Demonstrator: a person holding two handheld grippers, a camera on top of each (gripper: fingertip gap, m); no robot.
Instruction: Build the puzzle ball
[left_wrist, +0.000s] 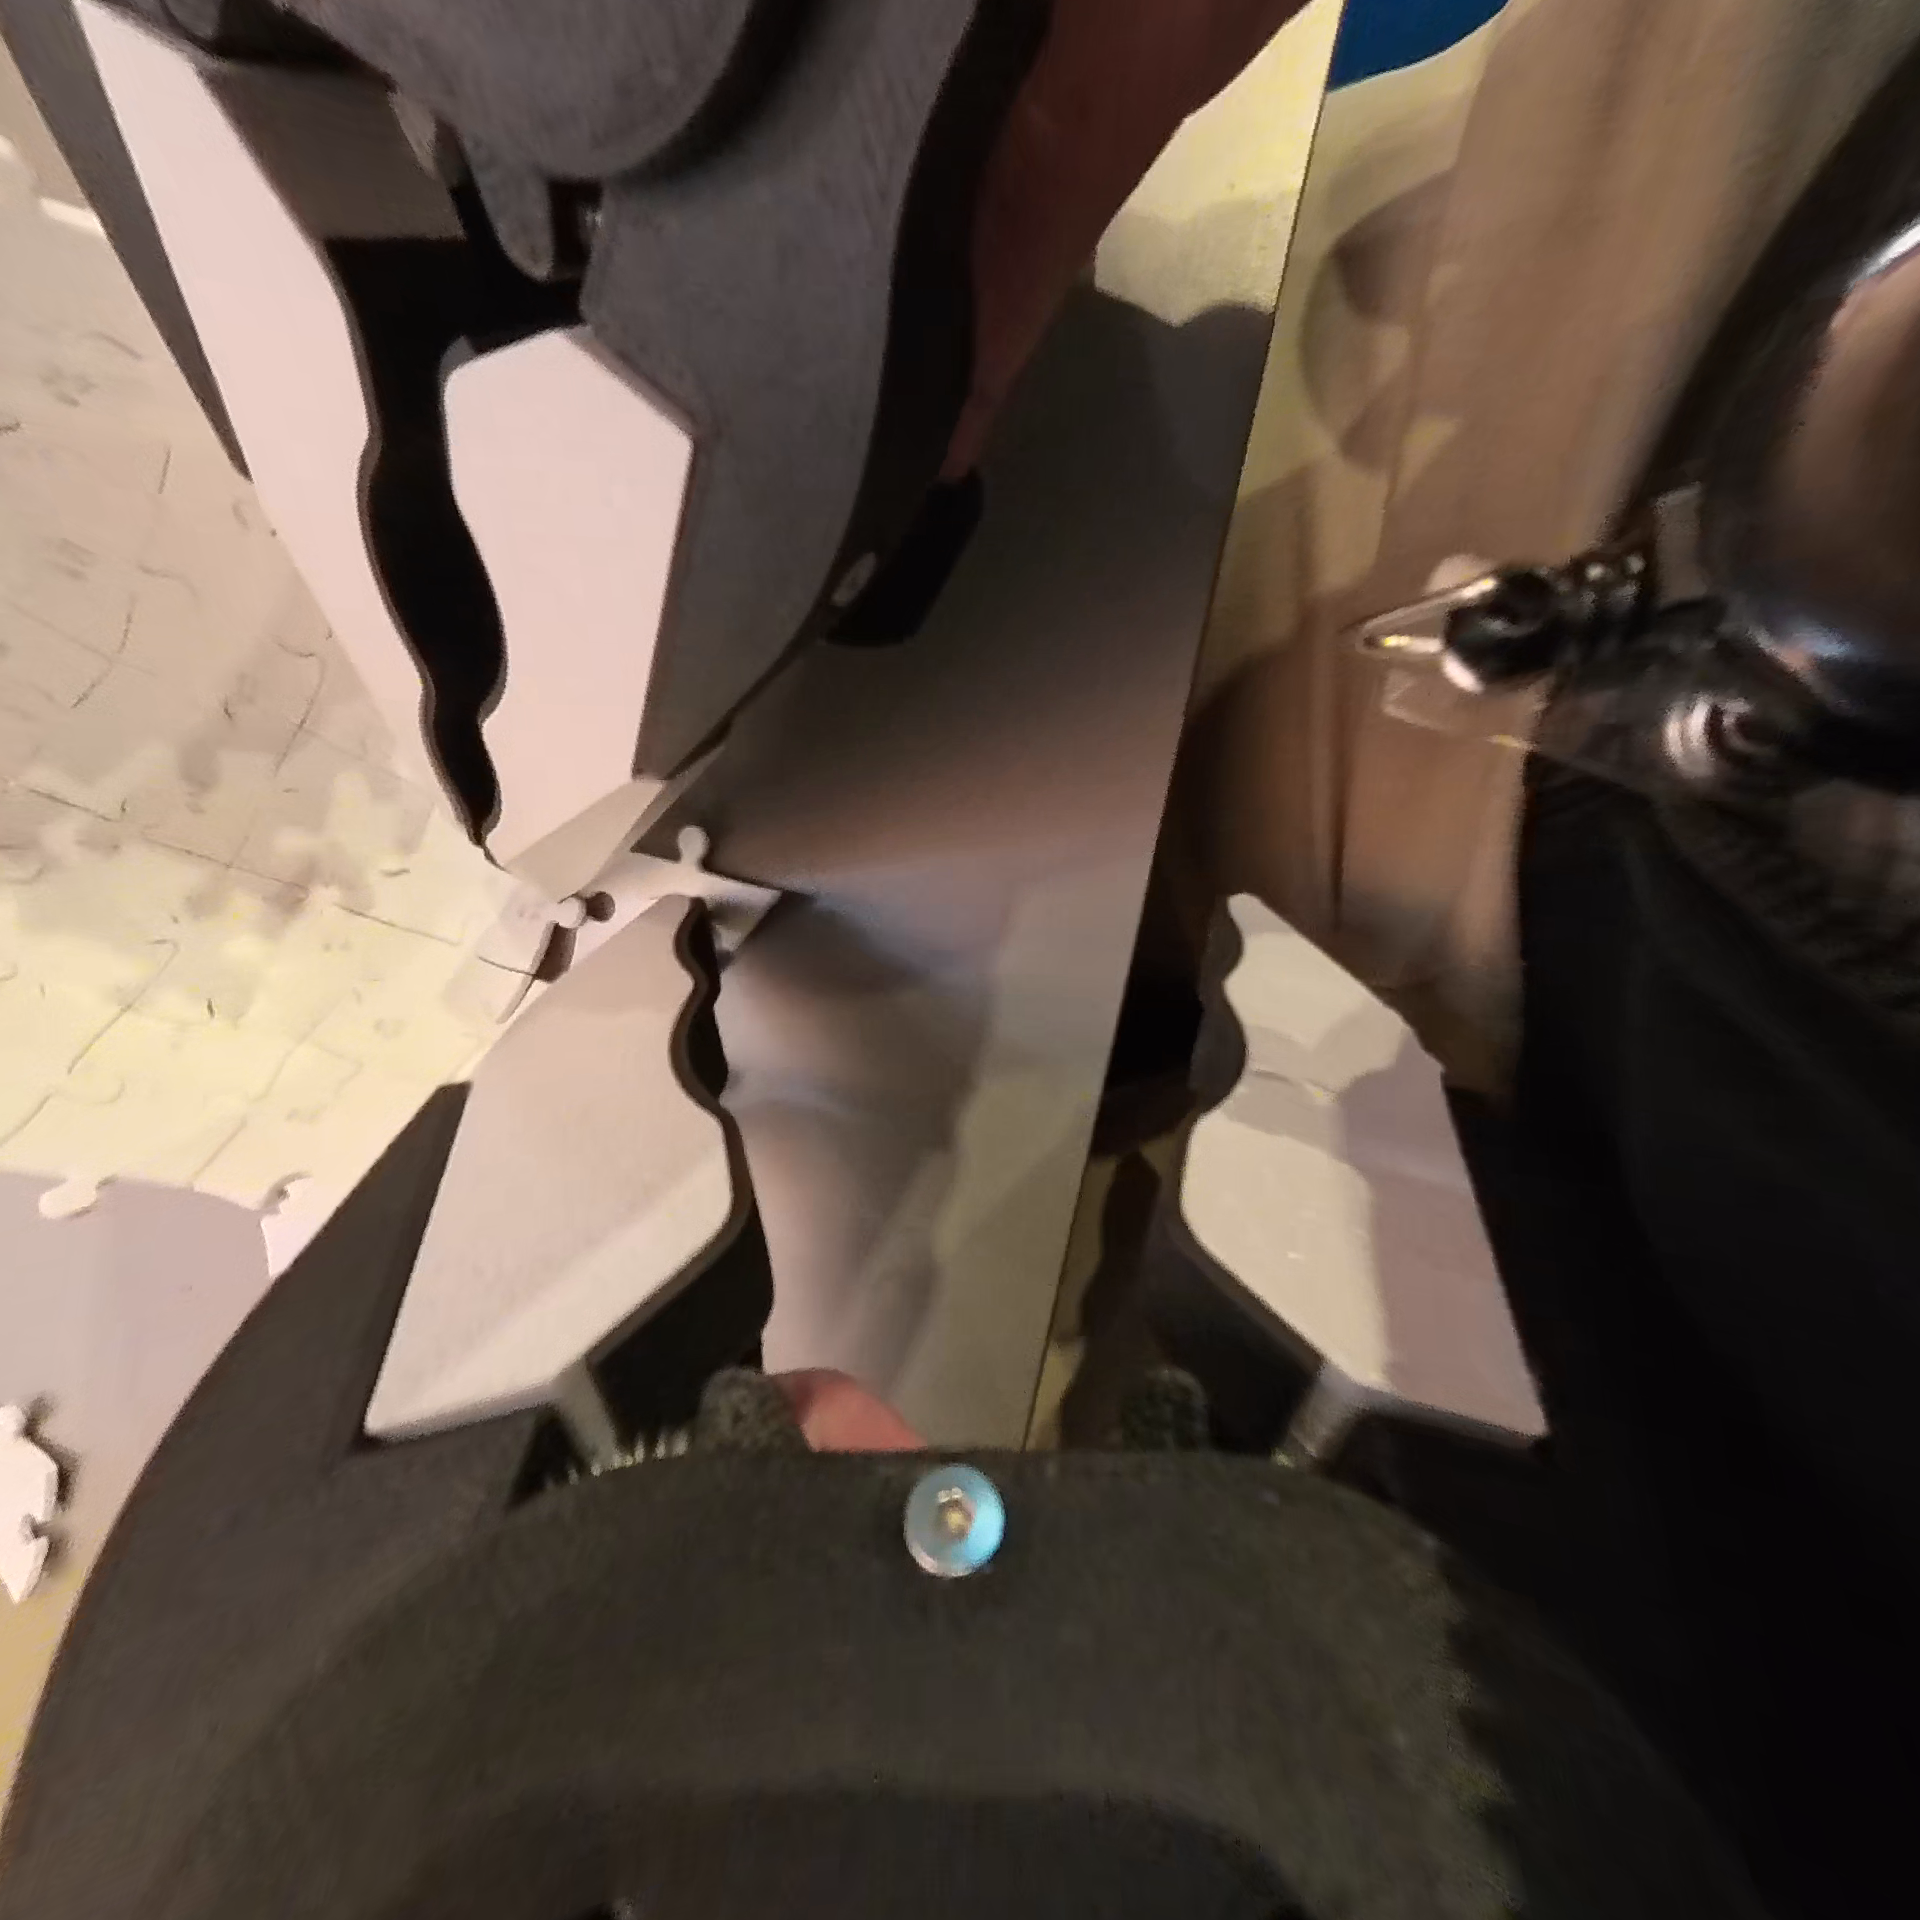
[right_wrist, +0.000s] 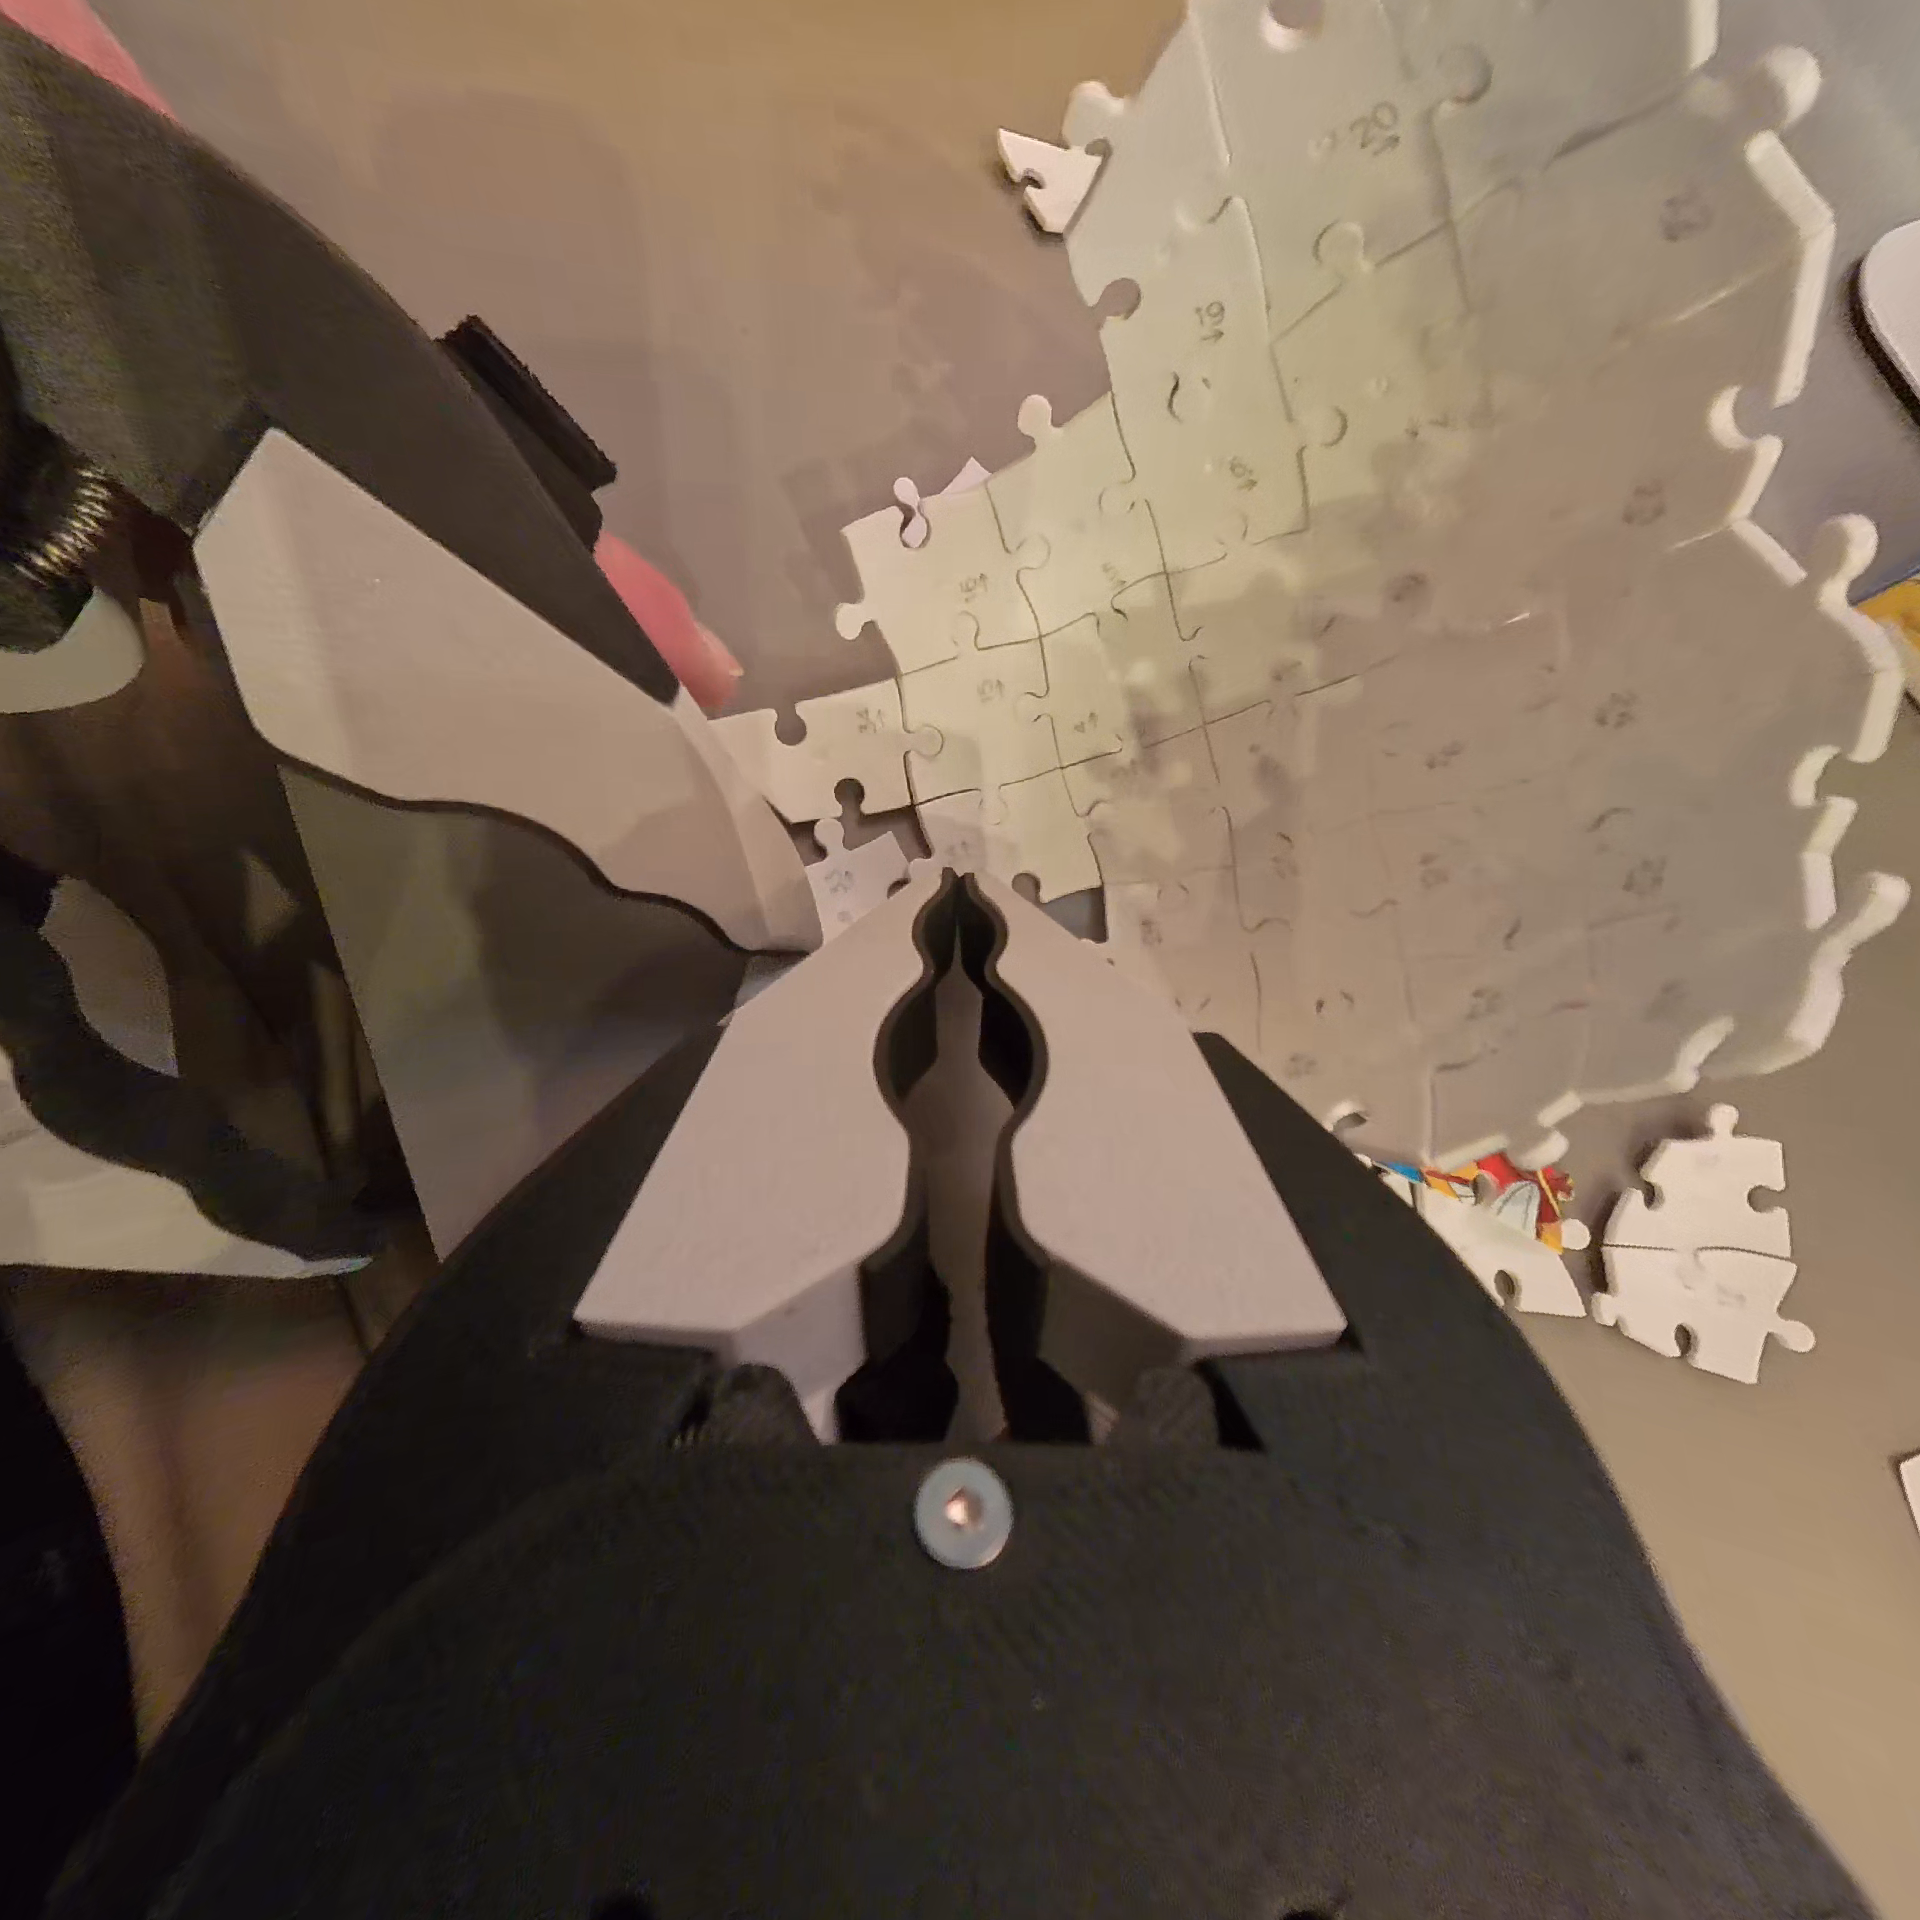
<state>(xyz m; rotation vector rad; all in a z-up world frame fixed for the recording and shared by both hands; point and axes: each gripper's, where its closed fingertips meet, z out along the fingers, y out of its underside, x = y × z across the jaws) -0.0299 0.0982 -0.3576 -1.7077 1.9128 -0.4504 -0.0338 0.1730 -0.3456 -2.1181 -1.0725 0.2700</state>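
The puzzle ball is a curved sheet of joined white pieces (right_wrist: 1455, 623) lying inner side up on the table; it shows blurred at the left of the left wrist view (left_wrist: 156, 727). My right gripper (right_wrist: 958, 883) is shut at the sheet's near edge, its tips pinching a small white puzzle piece (left_wrist: 665, 878). It enters the left wrist view from the top (left_wrist: 494, 836). My left gripper (left_wrist: 935, 935) has its fingers wide apart, with a thin dark glossy panel (left_wrist: 935, 727) standing edge-on between them. One of its fingers (right_wrist: 447, 675) shows in the right wrist view.
Loose pieces lie on the beige table: a white joined pair (right_wrist: 1704, 1247), a colourful one (right_wrist: 1475, 1195), one by the sheet's far edge (right_wrist: 1049, 177) and one at the left (left_wrist: 21, 1496). A person's dark clothing with a clip (left_wrist: 1507, 623) fills the right.
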